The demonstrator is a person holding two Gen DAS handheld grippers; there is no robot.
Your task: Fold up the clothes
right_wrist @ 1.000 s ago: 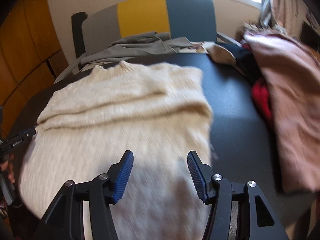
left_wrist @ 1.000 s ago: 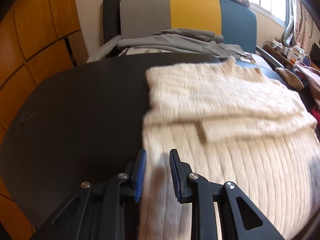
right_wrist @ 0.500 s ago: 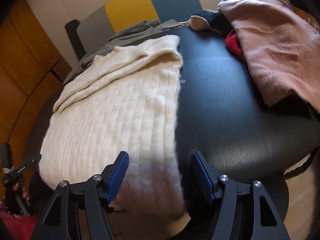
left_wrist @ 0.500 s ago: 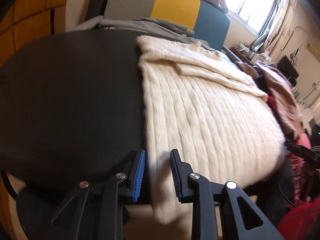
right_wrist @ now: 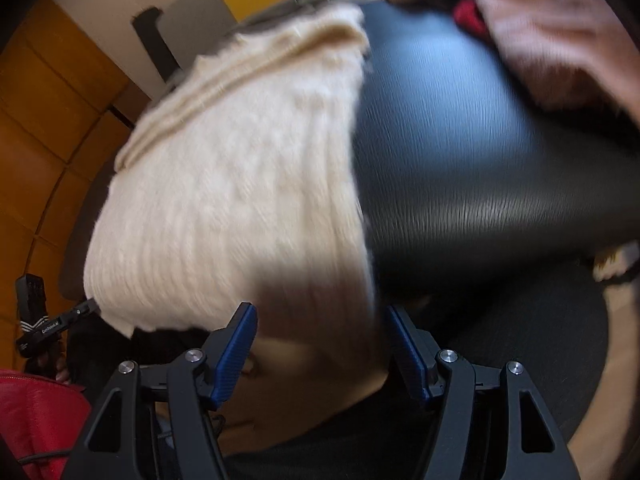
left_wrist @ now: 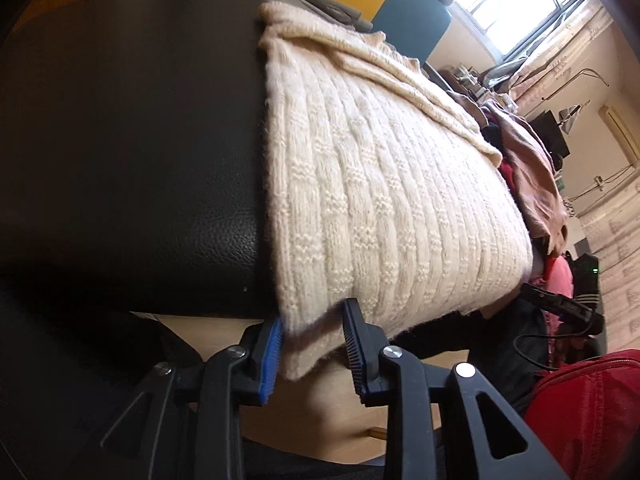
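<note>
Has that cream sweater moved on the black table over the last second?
Yes. The cream sweater has slid toward the black table's near edge; its hem now hangs off between the left gripper's fingers.

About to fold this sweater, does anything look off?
The cream sweater hangs its hem over the black table's near edge, its corner between the open left claw's pads. Other clothes lie heaped at the table's right.
</note>
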